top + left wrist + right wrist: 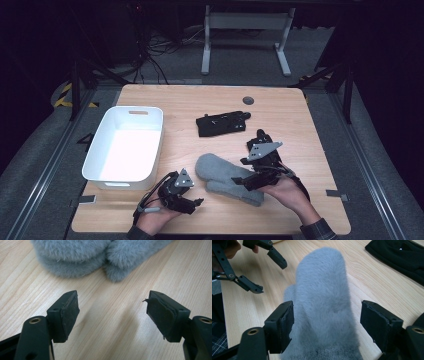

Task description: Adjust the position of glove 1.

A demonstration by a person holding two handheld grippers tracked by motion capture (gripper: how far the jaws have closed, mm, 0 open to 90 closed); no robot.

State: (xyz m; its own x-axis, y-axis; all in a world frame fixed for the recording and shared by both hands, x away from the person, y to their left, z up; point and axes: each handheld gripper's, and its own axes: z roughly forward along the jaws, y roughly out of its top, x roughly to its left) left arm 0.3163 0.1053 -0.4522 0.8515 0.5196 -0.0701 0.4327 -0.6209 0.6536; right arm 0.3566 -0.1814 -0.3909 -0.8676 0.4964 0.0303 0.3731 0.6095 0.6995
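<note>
While the grey mittens lie near the bench's front edge, the right tongs straddle one cuff, jaws apart, and the left tongs gape empty just beside them.

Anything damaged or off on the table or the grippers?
One thing: the left gripper has a worn pad on the jaw at the right of its view, its rubber edge torn and peeling at the top. The grey mittens lie stacked, undamaged.
</note>
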